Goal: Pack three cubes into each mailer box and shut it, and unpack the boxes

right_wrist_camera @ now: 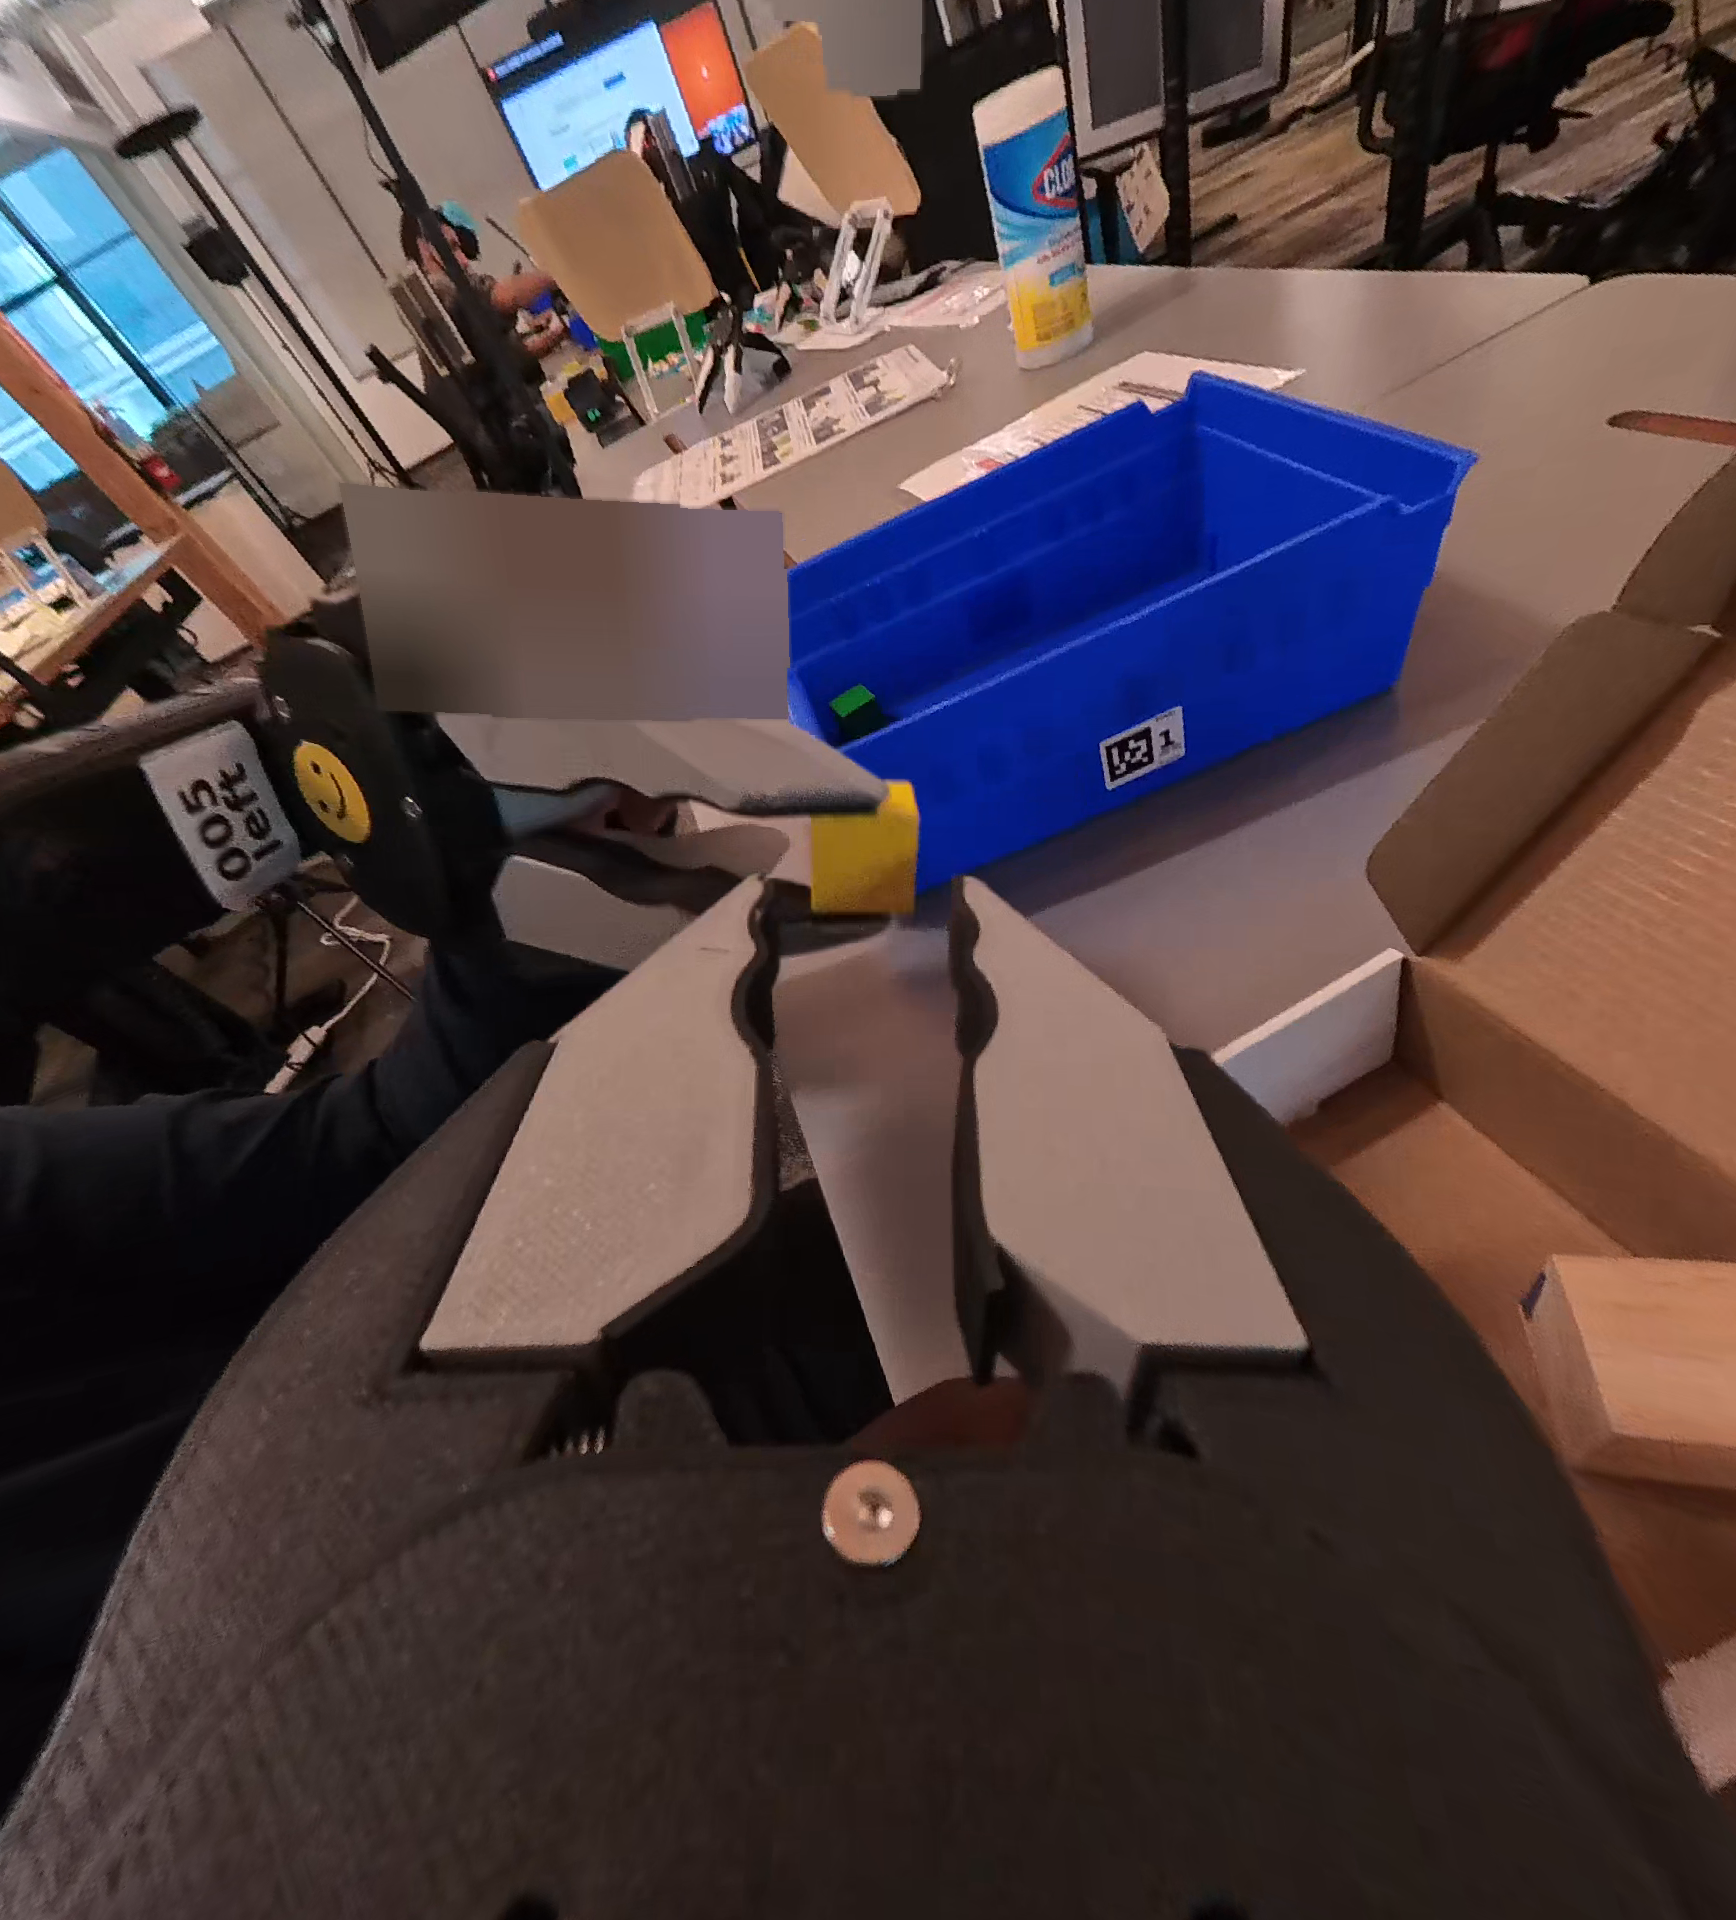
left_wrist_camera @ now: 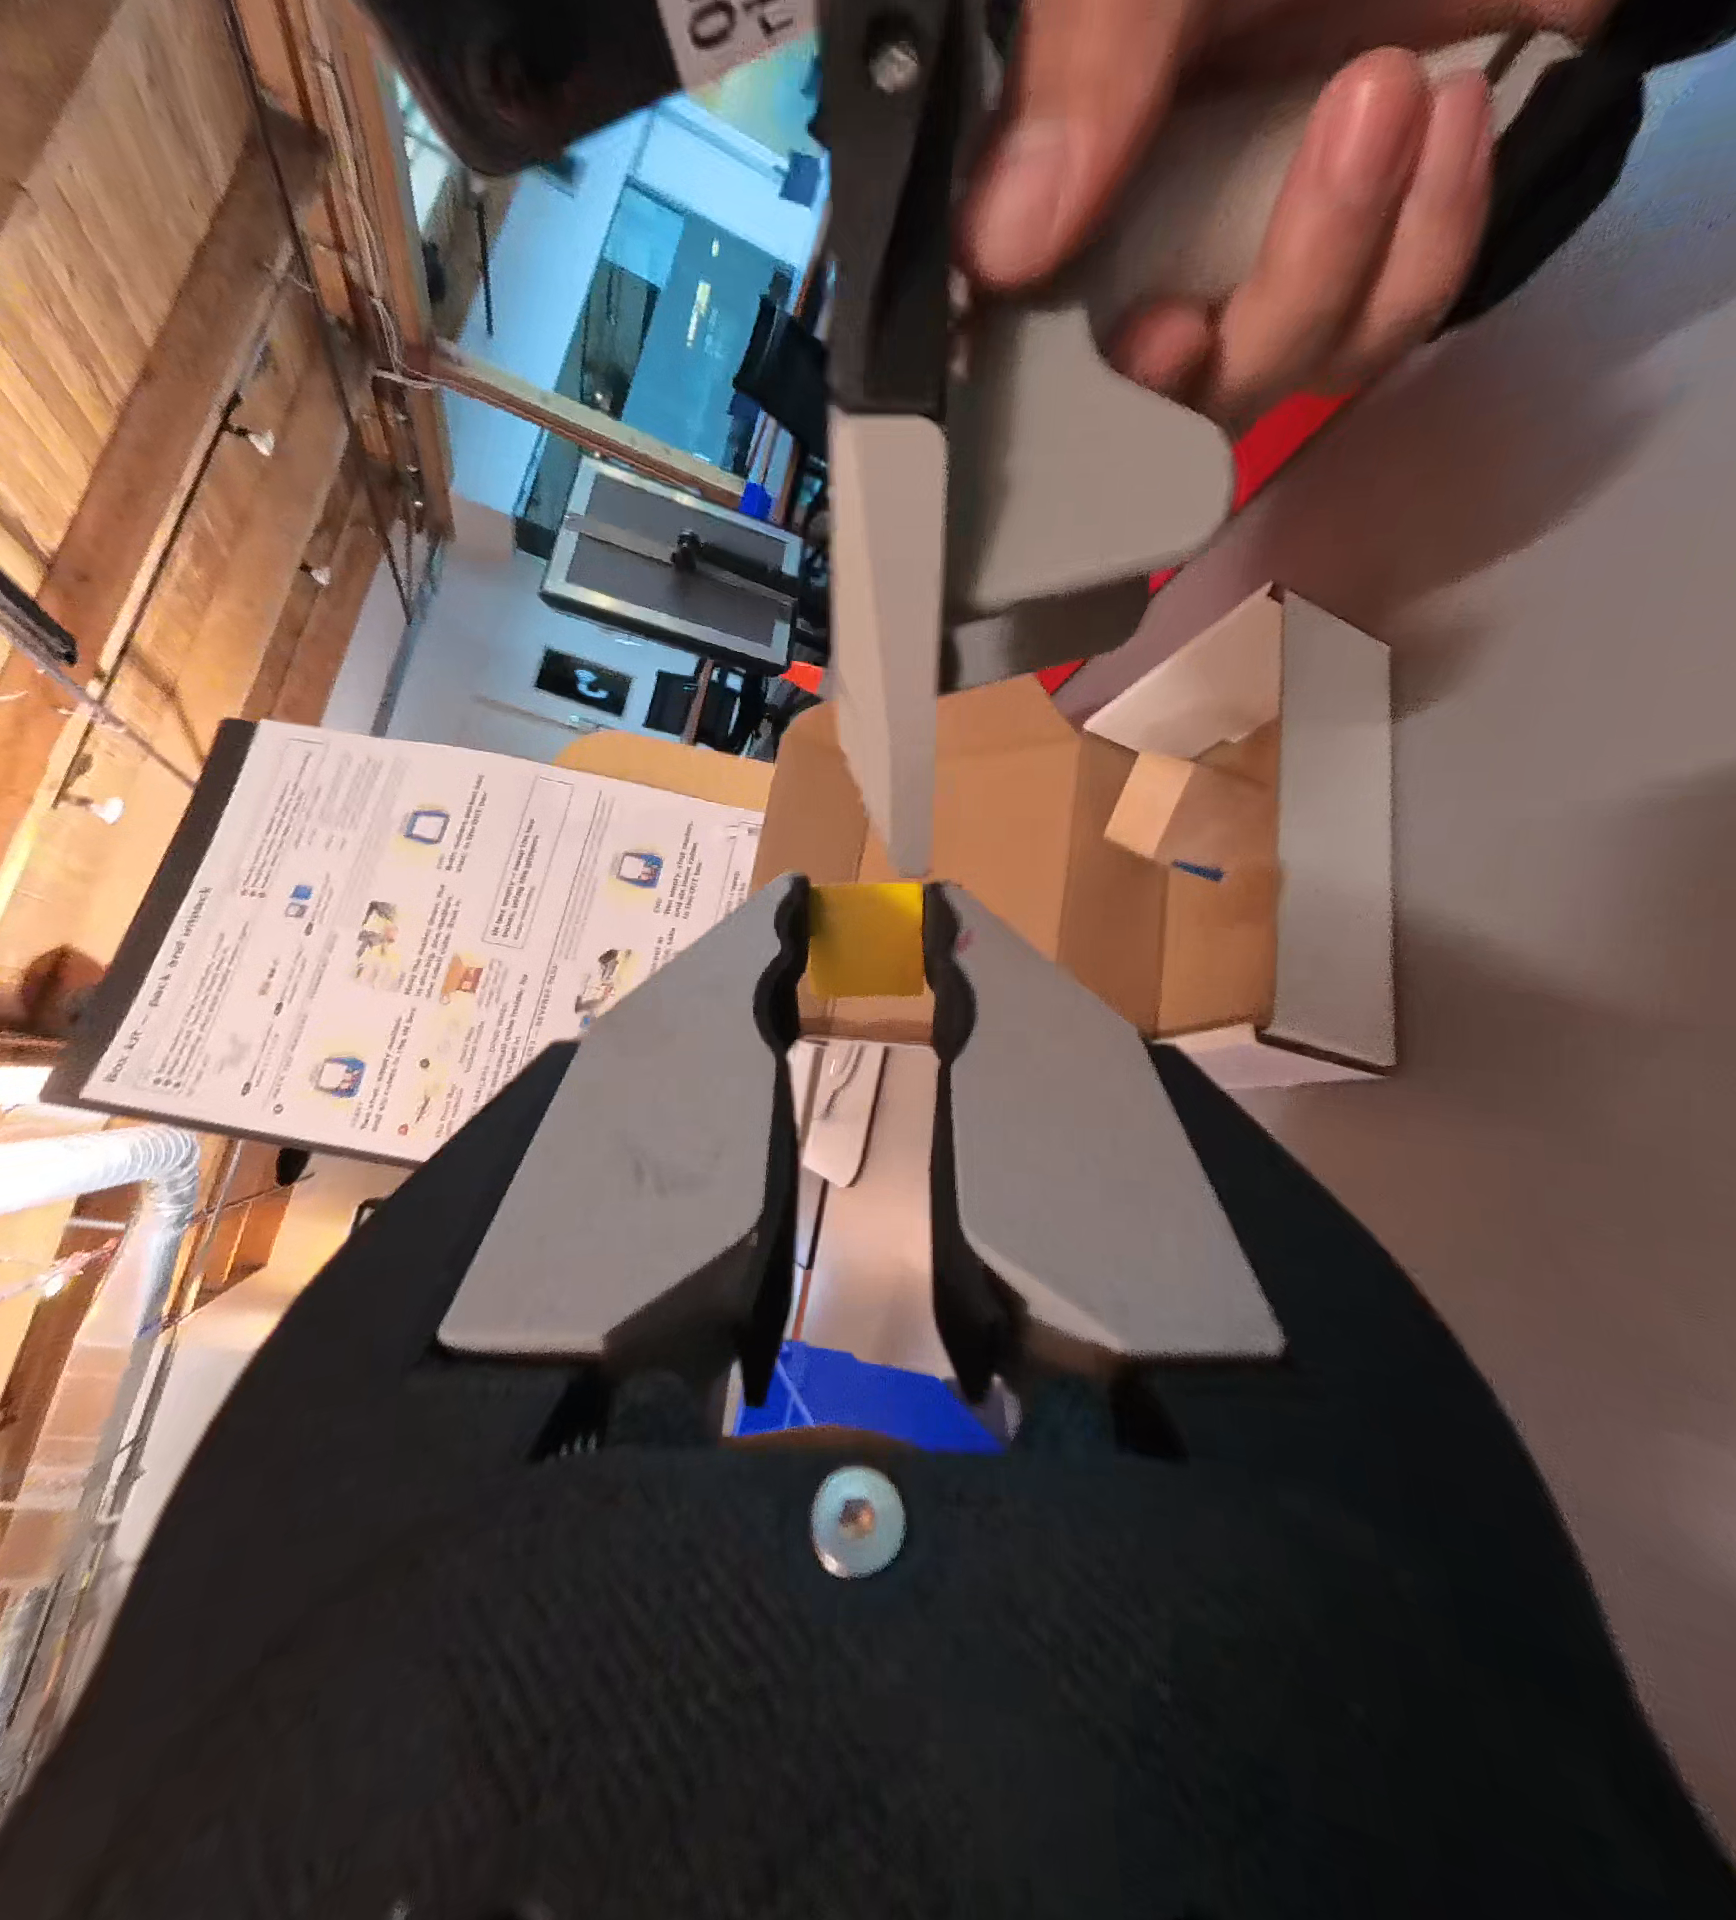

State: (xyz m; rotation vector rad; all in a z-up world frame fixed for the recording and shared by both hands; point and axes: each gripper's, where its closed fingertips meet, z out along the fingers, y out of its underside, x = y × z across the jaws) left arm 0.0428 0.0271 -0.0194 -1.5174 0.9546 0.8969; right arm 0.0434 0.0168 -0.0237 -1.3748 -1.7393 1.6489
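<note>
Fingers of the left gripper (left_wrist_camera: 866, 940) clamp a yellow cube (left_wrist_camera: 864, 938); right gripper (right_wrist_camera: 859, 925) spread, box (right_wrist_camera: 1622, 1039) cropped.

Your left gripper (left_wrist_camera: 865, 914) pinches the yellow cube (left_wrist_camera: 865, 938) before the open box (left_wrist_camera: 1134, 862); your right gripper's finger (left_wrist_camera: 885, 623) meets it.

Open-plan office, grey desks (right_wrist_camera: 1259, 312), wall screen (right_wrist_camera: 625, 94), office chairs (right_wrist_camera: 1466, 62)
</note>
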